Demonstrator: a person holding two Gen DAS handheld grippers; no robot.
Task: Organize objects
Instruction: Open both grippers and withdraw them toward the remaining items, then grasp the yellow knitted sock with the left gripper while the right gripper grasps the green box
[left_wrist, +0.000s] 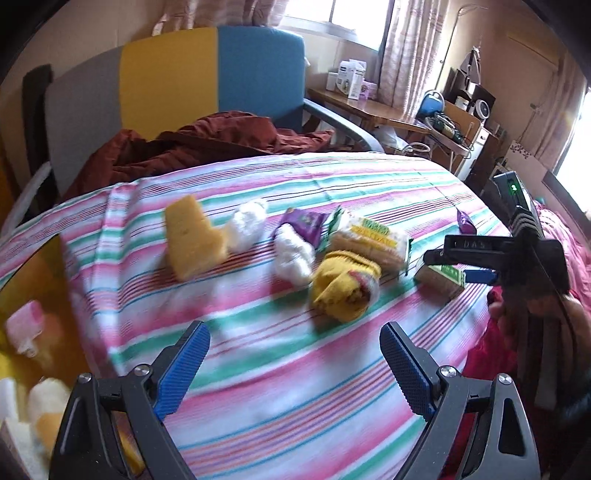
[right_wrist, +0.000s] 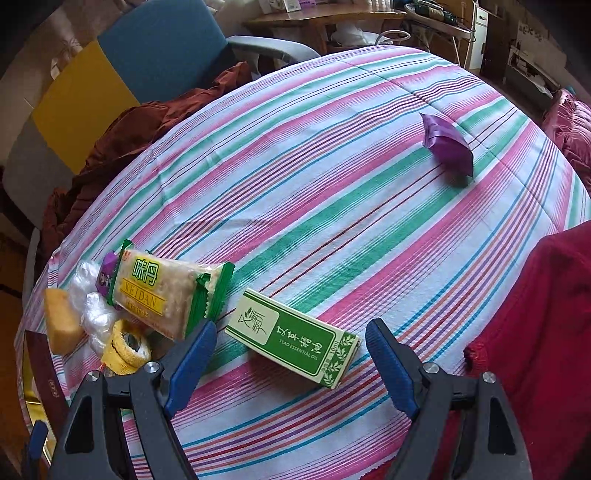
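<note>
Right gripper (right_wrist: 291, 354) spread above green box (right_wrist: 291, 338); left gripper (left_wrist: 295, 354) spread, empty.

My left gripper (left_wrist: 295, 363) hangs wide open over the striped sheet (left_wrist: 258, 387), nothing between its fingers. Ahead lie a sponge (left_wrist: 194, 238), two white wads (left_wrist: 247, 225), a purple packet (left_wrist: 304, 223), a cracker pack (left_wrist: 369, 242) and a yellow sock (left_wrist: 343, 286). At right, my right gripper (left_wrist: 452, 266) sits over the green box (left_wrist: 441, 278).
</note>
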